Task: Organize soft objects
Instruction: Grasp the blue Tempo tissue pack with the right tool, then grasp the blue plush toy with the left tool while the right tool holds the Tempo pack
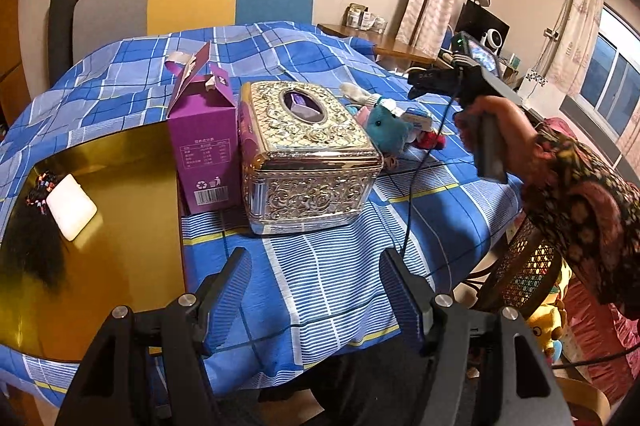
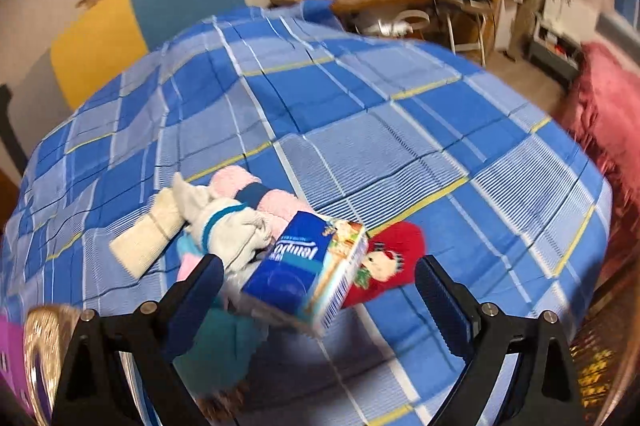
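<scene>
Hovering right gripper (image 2: 320,290), jaws apart, over Tempo tissue pack (image 2: 308,270); left gripper (image 1: 316,286) empty, apart. Pack may slide off socks (image 2: 228,226).

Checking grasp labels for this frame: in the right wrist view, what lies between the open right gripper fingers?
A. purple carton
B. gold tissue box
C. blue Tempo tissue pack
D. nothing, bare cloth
C: the blue Tempo tissue pack lies between the right gripper fingers, on the soft-toy pile, not yet gripped.
</scene>
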Action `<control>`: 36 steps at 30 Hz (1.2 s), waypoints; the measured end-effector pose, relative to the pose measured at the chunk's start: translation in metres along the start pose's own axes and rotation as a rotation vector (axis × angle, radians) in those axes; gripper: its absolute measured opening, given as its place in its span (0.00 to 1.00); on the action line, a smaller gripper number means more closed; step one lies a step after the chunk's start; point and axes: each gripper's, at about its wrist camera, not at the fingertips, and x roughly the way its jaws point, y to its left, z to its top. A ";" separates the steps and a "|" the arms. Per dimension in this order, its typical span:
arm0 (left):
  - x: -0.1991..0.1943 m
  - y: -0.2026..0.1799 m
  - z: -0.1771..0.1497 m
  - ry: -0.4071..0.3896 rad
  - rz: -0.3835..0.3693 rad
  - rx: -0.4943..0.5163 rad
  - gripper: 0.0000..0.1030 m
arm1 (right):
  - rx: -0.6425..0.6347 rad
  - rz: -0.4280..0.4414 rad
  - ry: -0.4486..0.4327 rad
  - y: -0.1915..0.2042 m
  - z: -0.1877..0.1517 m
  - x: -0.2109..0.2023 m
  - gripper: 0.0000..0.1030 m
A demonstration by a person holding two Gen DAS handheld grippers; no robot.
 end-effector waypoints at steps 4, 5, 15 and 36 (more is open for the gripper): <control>0.002 0.002 0.002 0.007 0.009 -0.008 0.65 | 0.018 0.018 0.070 0.004 0.005 0.025 0.84; 0.003 0.001 0.002 0.008 0.009 -0.008 0.65 | 0.013 0.020 0.076 0.005 0.004 0.027 0.83; 0.012 -0.009 0.006 0.021 0.015 0.025 0.65 | -0.055 0.054 0.111 -0.006 -0.006 0.028 0.60; 0.080 -0.108 0.095 0.046 -0.054 0.174 0.65 | 0.094 0.258 0.095 -0.089 -0.014 0.014 0.58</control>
